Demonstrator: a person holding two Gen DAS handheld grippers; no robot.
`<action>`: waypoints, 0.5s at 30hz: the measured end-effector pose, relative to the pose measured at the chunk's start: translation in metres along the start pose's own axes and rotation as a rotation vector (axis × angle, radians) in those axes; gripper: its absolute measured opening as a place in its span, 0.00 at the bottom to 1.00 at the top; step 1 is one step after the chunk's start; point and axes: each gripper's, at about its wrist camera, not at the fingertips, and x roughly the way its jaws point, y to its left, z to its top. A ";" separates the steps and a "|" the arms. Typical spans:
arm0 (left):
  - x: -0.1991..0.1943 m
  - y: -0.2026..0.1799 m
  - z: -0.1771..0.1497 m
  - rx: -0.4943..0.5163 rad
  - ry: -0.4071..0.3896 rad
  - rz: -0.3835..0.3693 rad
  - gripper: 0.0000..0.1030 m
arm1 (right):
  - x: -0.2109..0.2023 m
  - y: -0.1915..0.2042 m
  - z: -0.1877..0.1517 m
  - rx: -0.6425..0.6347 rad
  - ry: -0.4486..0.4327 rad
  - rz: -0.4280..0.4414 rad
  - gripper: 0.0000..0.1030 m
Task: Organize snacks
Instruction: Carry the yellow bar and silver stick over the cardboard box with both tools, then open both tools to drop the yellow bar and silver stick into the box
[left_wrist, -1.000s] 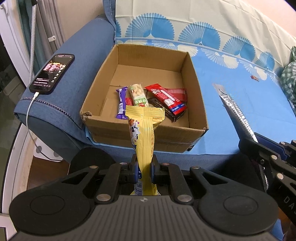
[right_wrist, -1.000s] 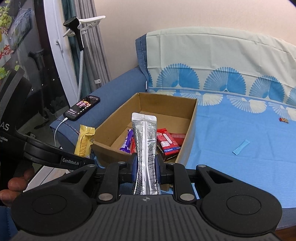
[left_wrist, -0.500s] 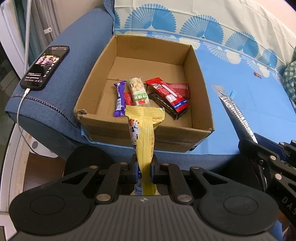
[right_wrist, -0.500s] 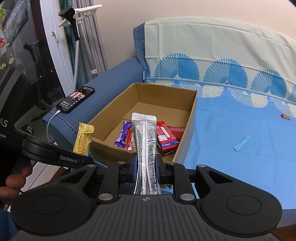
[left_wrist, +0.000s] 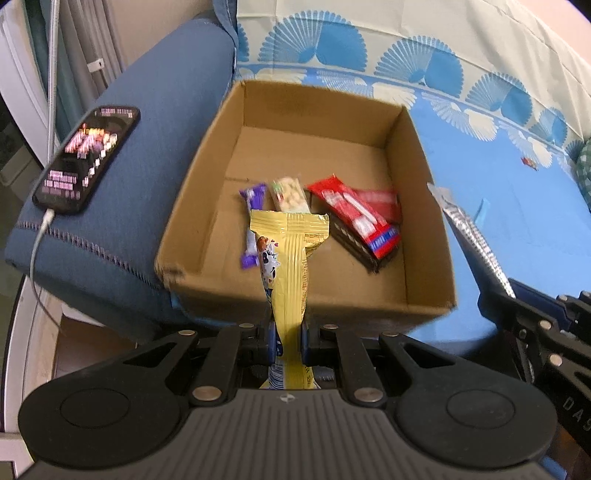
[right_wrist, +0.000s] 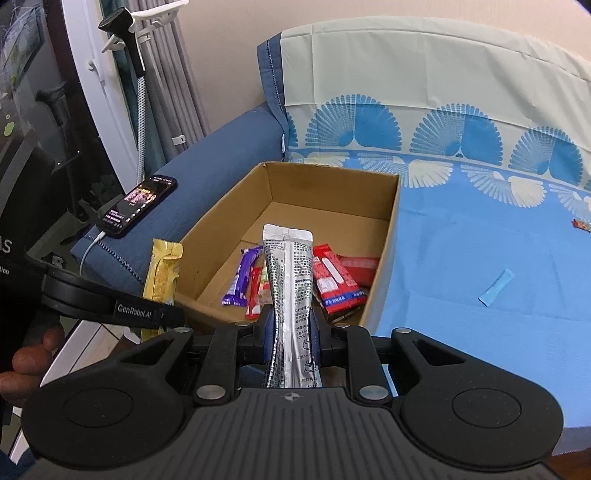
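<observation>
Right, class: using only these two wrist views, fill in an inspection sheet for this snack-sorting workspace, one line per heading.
Surface: blue sofa seat under a fan-patterned blue cover.
Job's things: open brown cardboard box holding a purple bar, a clear-wrapped pale snack and red packs; a yellow foil snack bar; a silver foil sachet.
Clutter: small light-blue sachet and tiny red wrapper on the cover.
Grippers: left hand-held gripper shut on the yellow bar; right hand-held gripper shut on the silver sachet.
Cables: white charging cable plugged into a lit black smartphone on the armrest.
Surroundings: grey curtains, wall.
</observation>
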 end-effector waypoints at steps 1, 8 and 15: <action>0.001 0.001 0.006 0.000 -0.007 0.005 0.13 | 0.004 0.000 0.004 0.000 -0.001 0.002 0.20; 0.016 0.010 0.053 0.005 -0.050 0.035 0.13 | 0.040 -0.008 0.032 0.009 -0.014 0.017 0.20; 0.049 0.013 0.081 0.010 -0.019 0.034 0.13 | 0.082 -0.018 0.052 0.030 -0.006 0.022 0.20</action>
